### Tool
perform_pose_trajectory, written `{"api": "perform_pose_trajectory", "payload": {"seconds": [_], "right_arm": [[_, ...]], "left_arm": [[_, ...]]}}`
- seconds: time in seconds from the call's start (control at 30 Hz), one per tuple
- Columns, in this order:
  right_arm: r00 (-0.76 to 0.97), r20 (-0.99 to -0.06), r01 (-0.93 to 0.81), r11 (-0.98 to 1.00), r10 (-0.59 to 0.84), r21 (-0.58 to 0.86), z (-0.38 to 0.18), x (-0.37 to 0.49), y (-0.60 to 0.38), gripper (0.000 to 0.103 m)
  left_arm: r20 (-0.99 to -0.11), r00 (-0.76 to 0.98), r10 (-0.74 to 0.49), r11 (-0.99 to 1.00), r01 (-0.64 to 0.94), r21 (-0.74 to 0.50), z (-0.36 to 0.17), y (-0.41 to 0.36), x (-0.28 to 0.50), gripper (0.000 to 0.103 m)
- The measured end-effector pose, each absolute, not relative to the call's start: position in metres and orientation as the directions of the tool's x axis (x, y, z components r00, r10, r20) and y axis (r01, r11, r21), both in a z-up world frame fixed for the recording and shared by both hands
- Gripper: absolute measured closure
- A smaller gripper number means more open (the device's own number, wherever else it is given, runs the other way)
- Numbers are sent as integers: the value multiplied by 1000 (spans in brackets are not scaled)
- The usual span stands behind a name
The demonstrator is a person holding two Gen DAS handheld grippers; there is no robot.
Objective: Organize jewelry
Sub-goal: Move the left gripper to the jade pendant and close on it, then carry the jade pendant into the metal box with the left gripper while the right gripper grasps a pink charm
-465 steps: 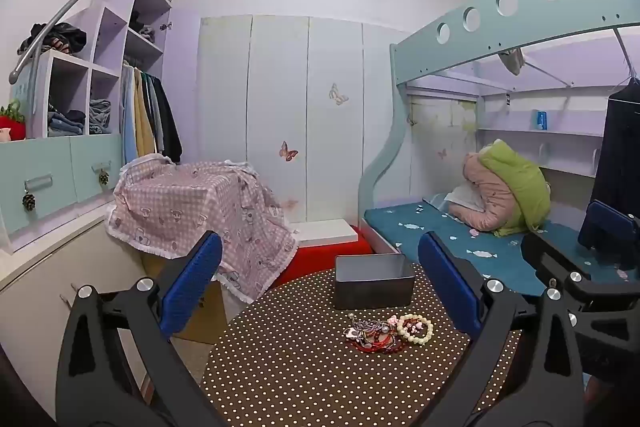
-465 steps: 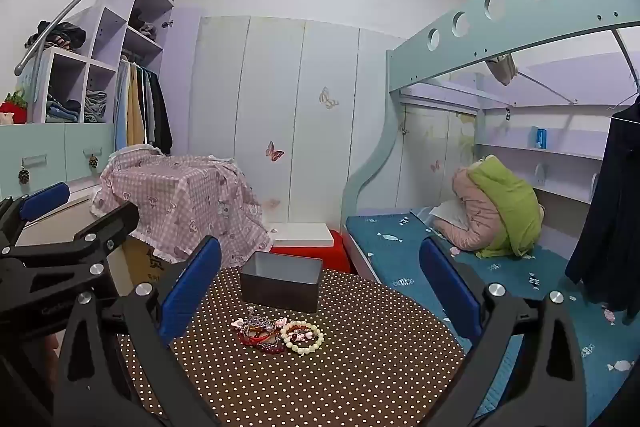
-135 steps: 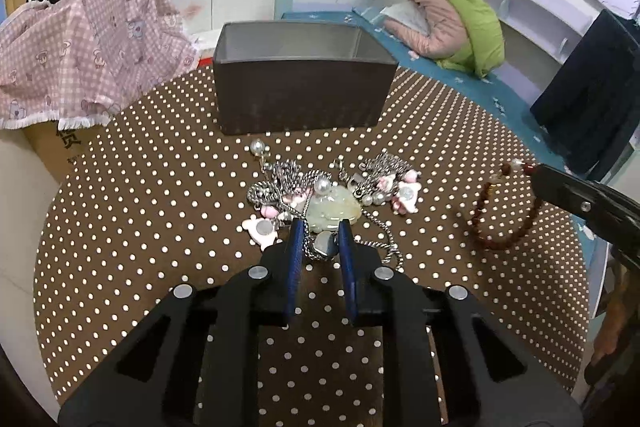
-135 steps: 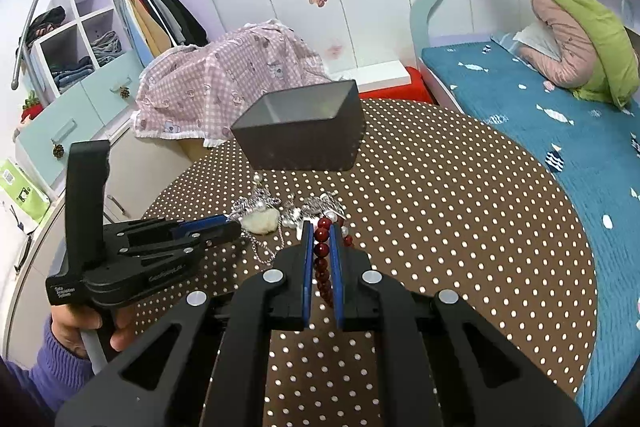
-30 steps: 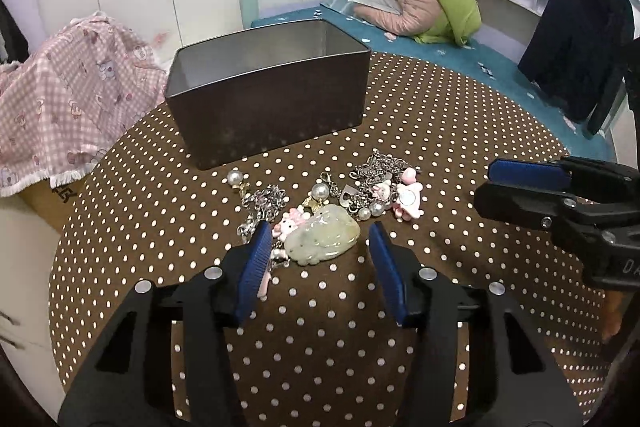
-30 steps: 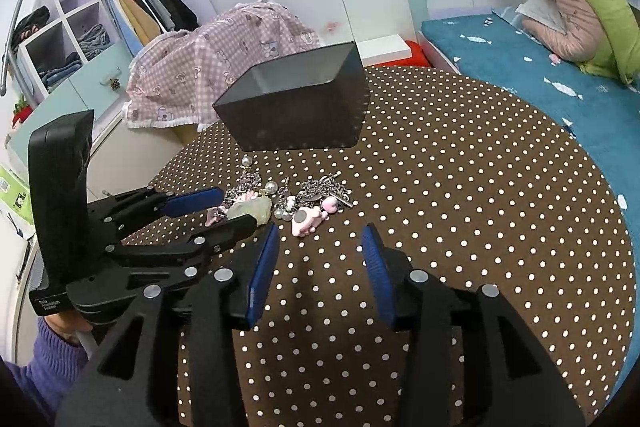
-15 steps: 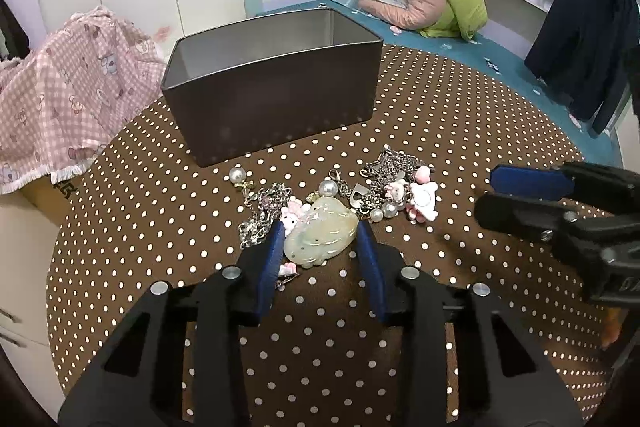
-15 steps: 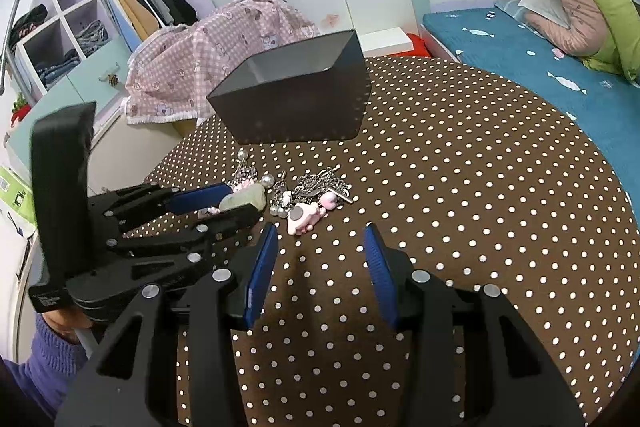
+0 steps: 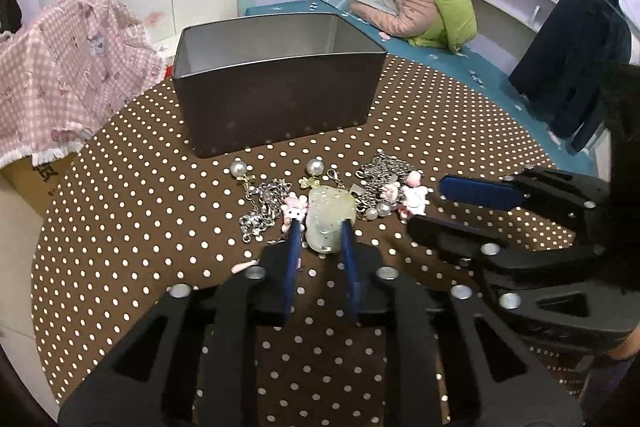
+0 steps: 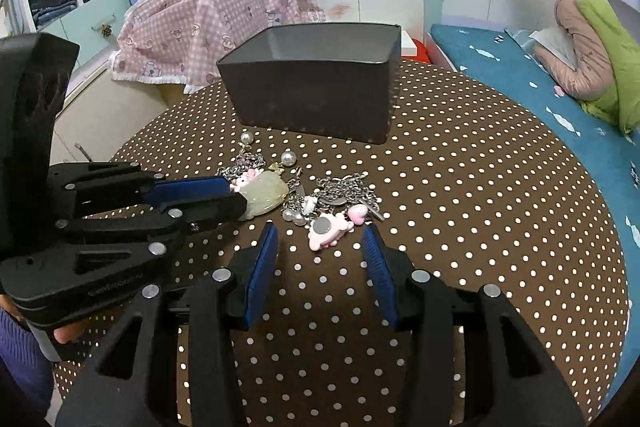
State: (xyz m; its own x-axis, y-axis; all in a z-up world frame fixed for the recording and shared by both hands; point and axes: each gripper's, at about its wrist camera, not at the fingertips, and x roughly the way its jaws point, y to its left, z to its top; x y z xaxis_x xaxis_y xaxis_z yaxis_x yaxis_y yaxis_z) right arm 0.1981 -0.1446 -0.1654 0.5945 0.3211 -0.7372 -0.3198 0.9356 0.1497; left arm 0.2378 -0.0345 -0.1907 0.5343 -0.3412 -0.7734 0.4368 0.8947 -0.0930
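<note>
Now left tool narrowed from wide to clamped on jade pendant, counter centre, 6 o'clock of tin box. Right tool spread, empty, over pink charm. Lift into box likely next.

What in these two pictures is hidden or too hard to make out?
- Tin: its floor is hidden by its own front wall in both views, so its contents are unknown.
- Jade pendant: in the left view the left gripper covers its near end; whether the blue pads actually pinch it is unclear.
- Chains: tangled, too small to count separate pieces.
- Pink charm: its face is too small to identify.
</note>
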Motion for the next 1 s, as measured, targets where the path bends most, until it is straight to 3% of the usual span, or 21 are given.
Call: {"api": "perform_pose_trajectory", "payload": {"seconds": [0.1,0.27,0.37,0.47,1.0], "right_arm": [[593,-732,-305,935,336,183,-164,198,-154,61],[594,-725,-296,933,347,204,-161,196,-162,61],[593,-722,-298,930,356,213,-160,195,-163,61],[592,-721,-298,929,360,218,-161,196,-163,61],[583,-744,-347,928,327,136,-165,198,-137,63]], "left_arm": [[-784,529,-325,888,457,-60,-194,-46,238,59],[-795,526,-302,883,468,-26,-196,-61,240,59],[-801,531,-277,882,470,7,-197,-68,243,63],[-805,531,-265,882,470,20,-198,-73,246,75],[-761,553,-339,897,433,-86,-176,-34,235,76]]}}
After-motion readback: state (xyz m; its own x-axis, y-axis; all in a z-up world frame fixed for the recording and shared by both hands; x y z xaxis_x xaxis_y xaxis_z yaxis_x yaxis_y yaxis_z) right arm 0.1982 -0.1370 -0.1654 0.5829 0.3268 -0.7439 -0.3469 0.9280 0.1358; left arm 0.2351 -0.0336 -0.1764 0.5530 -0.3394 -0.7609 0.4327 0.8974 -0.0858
